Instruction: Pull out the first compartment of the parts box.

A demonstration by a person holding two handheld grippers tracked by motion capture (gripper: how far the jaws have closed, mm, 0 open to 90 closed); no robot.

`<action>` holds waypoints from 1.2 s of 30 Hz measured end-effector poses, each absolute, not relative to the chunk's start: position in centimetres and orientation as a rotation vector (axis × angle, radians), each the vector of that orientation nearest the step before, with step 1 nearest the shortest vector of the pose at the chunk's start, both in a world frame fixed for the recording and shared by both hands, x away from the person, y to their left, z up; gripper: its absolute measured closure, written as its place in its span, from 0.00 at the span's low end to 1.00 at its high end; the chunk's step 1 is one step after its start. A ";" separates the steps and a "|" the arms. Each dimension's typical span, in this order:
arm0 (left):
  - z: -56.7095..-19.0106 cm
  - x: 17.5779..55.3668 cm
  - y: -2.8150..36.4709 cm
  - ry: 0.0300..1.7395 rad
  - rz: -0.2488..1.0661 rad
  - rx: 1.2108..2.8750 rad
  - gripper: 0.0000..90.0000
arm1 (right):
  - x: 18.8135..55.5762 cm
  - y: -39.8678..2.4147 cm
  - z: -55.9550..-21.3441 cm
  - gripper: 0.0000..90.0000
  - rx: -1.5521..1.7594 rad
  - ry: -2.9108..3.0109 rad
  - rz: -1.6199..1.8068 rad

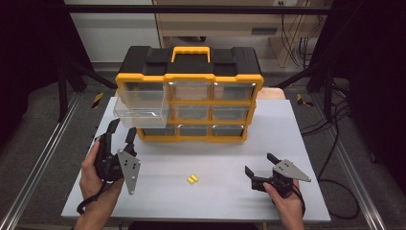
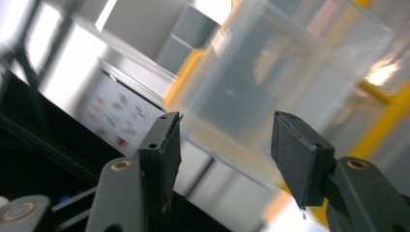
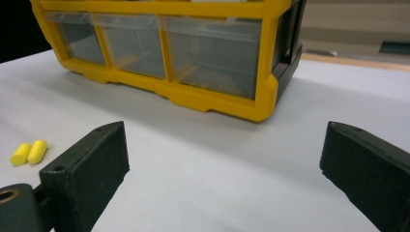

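A yellow and black drawer organizer (image 1: 143, 60) stands at the back of the white table (image 1: 215, 201). Its clear middle-left drawer (image 1: 141, 103) is pulled out toward me. My left gripper (image 1: 122, 130) is just below and in front of that drawer, open, with nothing pressed between its pads. In the left gripper view the blurred drawer (image 2: 290, 72) looms close beyond the gap of the left gripper (image 2: 227, 145). Two small yellow foam plugs (image 1: 192, 179) lie side by side mid-table. My right gripper (image 1: 259, 164) rests open to their right, empty; the right gripper view shows the plugs (image 3: 29, 152) left of the right gripper (image 3: 225, 164).
The organizer (image 3: 193, 99) has several other clear drawers, all pushed in. Metal rails run along both sides of the table, and cables lie on the floor at the right. Bare table surface stretches between the two grippers around the plugs.
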State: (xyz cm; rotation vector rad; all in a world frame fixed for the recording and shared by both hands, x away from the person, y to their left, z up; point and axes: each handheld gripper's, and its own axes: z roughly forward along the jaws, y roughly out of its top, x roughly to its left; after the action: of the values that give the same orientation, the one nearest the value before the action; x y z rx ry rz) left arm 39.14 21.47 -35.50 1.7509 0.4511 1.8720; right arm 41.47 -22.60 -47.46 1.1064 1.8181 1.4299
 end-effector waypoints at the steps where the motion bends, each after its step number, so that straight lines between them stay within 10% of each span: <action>1: -36.0 39.2 21.7 0.489 1.825 1.750 0.45 | 41.5 -22.5 -47.4 0.06 1.115 1.825 1.425; 18: -43.9 41.0 25.7 0.834 1.402 1.694 0.14 | 42.5 -15.9 -46.9 0.11 1.087 2.072 1.186; 36: -46.6 42.1 27.0 0.917 0.952 1.549 0.02 | 43.3 -11.7 -46.3 0.18 1.068 2.251 1.144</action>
State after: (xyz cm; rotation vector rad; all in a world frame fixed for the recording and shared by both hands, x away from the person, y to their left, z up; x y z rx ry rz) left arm 42.11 26.95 -46.56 1.5486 0.9172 0.9515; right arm 43.33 -11.71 -46.27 1.0684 2.2515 1.1444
